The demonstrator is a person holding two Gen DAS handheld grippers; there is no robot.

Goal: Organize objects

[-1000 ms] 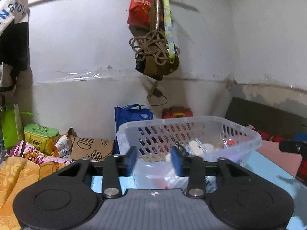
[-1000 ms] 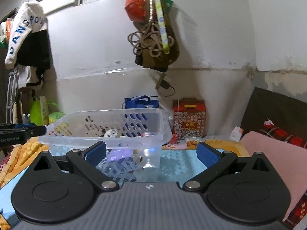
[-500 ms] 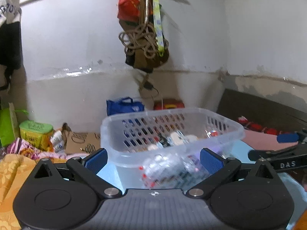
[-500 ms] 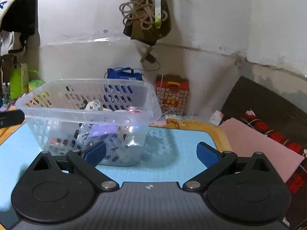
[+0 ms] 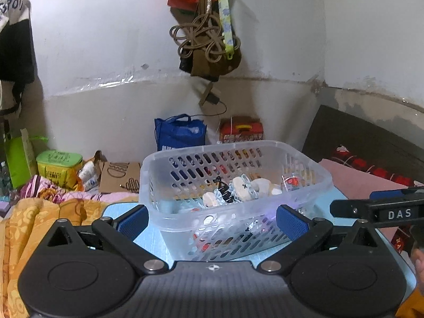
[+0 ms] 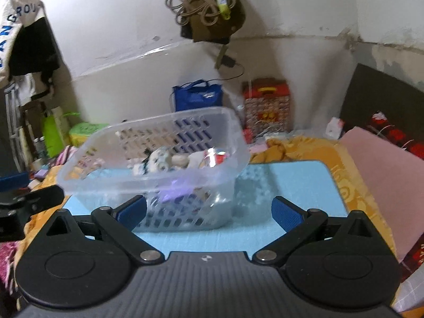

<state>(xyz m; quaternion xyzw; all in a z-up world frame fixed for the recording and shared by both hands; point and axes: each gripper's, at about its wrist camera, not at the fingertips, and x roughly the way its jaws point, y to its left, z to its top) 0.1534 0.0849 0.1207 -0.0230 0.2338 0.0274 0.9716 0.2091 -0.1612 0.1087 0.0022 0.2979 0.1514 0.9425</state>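
A clear plastic slotted basket [image 5: 159, 175] stands on a light blue mat [image 5: 116, 208], holding several small items, among them white pieces [image 5: 246, 186] and a red-and-silver one [image 5: 291, 181]. My left gripper [image 5: 212, 221] is open and empty, its blue pads either side of the basket's near wall, a little short of it. The basket also shows in the right wrist view [image 6: 233, 132] on the mat [image 6: 291, 182]. My right gripper [image 6: 209, 212] is open and empty, in front of the basket's right corner. The right gripper's finger shows at the right of the left wrist view [image 5: 376, 209].
An orange patterned cloth [image 5: 34, 217] lies left of the mat and a pink board [image 6: 384, 164] lies to the right. Against the wall stand a blue bag [image 5: 180, 132], a red box [image 5: 241, 129], a green tin [image 5: 59, 164] and cardboard [image 5: 119, 176]. Ropes and bags [image 5: 206, 31] hang above.
My left gripper has opened from nearly shut to wide and has drawn back from the basket. Both views now look down on the basket from higher up.
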